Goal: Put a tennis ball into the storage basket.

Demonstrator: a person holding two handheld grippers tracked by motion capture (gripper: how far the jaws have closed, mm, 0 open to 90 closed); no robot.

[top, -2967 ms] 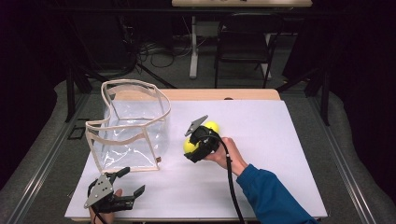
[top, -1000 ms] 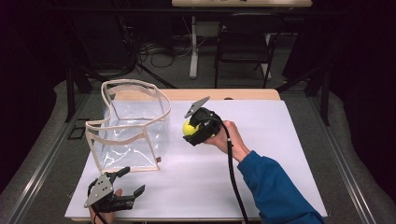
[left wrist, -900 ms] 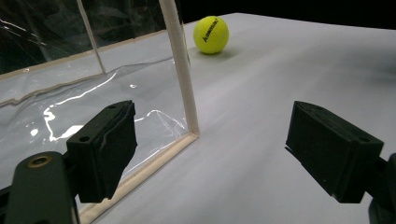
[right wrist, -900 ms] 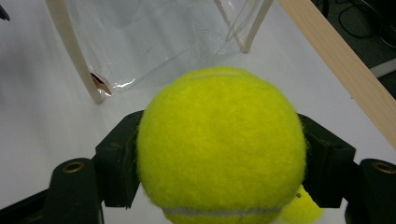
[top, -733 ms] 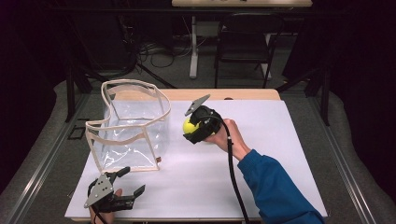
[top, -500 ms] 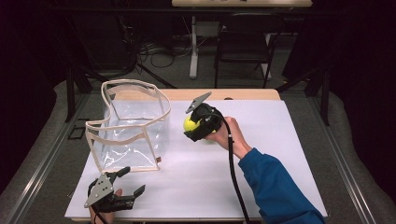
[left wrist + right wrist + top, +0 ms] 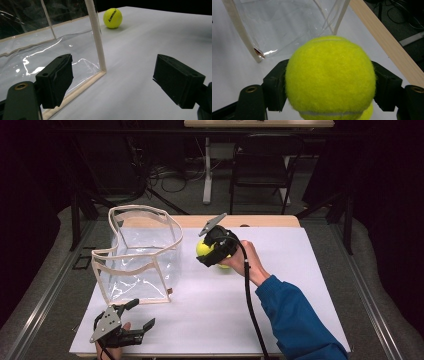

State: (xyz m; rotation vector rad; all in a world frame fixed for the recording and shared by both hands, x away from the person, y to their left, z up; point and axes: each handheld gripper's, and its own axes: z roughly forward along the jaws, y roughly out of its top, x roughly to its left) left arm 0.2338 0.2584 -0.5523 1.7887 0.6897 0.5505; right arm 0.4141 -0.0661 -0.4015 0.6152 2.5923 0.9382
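My white table (image 7: 300,285) stands on grey carpet (image 7: 380,270). Behind it, a dark chair (image 7: 260,167) and tangled cables (image 7: 170,172) sit in gloom.

Two tennis balls are showing on the table (image 7: 310,285). One tennis ball (image 7: 329,77) is sitting between the jaws of the right gripper (image 7: 209,251), to the right of the bag. The second tennis ball (image 7: 112,18) is lying on the white table top just beside and partly under the first, peeking out as a yellow edge at the near right of the held one.

One clear plastic bag (image 7: 142,255) with a cream trim is standing at the far left of the table.

Two grippers are appearing: the left gripper (image 7: 132,315) at the near left edge, and the right one.

One white table is carrying all of this.

One chair (image 7: 260,170) is standing far behind the table.
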